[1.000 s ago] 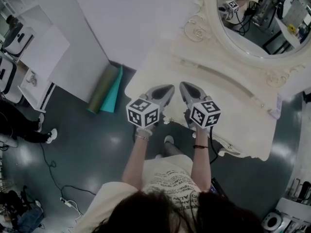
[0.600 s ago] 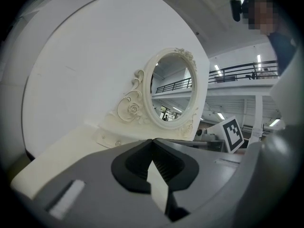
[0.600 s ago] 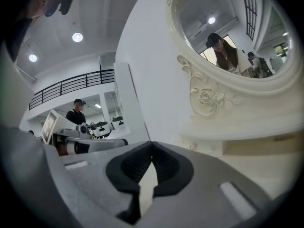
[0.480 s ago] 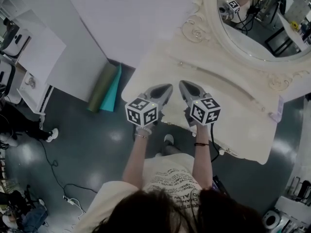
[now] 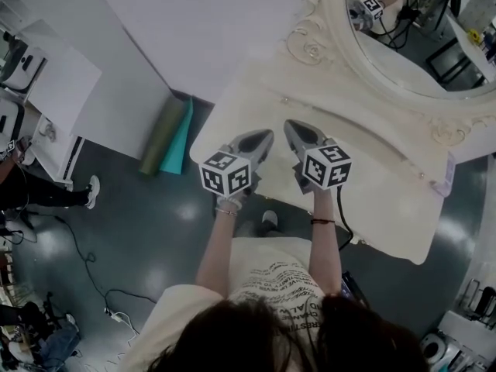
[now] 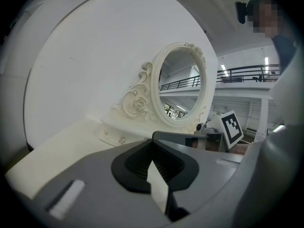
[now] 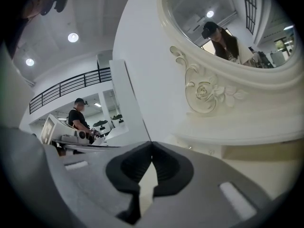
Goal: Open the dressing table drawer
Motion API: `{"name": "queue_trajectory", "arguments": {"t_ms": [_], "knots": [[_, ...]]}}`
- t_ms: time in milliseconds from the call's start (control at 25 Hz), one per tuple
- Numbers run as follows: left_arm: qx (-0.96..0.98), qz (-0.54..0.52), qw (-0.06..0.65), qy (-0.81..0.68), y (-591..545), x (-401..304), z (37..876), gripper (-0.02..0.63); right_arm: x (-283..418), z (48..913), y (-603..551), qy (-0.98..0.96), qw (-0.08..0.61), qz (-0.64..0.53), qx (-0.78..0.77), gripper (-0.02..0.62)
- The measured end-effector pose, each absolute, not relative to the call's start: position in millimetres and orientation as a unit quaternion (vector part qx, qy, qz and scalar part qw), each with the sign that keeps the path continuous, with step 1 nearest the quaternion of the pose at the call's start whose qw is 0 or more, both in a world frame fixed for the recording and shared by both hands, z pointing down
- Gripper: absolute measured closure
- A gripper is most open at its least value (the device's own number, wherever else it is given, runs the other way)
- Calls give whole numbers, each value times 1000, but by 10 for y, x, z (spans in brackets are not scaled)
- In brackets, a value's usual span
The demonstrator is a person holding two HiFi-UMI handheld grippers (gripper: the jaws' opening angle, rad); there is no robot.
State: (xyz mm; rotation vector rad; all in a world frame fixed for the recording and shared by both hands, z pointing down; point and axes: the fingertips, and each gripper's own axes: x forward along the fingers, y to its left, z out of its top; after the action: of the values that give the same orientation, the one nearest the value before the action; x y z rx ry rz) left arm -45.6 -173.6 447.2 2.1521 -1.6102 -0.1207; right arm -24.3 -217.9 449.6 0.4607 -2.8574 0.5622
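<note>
looking down on a cream dressing table (image 5: 387,200) standing against a white wall, with an oval mirror (image 5: 411,45) at its back. hovering side by side over the table's front edge, left tongs (image 5: 266,136) and right tongs (image 5: 289,127), both pinched shut and holding nothing. sitting under the mirror, a shallow drawer (image 6: 114,137) with small knobs, seemingly closed and untouched, so likely not yet starting the opening.

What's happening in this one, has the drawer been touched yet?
A person holds a left gripper and a right gripper side by side over the top of a cream dressing table, facing its oval mirror. Both sets of jaws are shut with nothing between them. The small knobbed drawer front below the mirror looks closed, and neither gripper touches it, so the opening has not begun.
</note>
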Motion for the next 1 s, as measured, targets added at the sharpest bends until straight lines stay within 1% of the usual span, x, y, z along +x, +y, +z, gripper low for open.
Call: {"name": "queue_trajectory", "arguments": {"t_ms": [440,1000], "knots": [[791,-34,251,-557,-1886,-600,4641,607,-363,4732,-2312,-952,123,208,188,592],[830,5,284,-480,-2195,-906,4883,606,-607,4896,-2623,-925,124,230,275,592]]}}
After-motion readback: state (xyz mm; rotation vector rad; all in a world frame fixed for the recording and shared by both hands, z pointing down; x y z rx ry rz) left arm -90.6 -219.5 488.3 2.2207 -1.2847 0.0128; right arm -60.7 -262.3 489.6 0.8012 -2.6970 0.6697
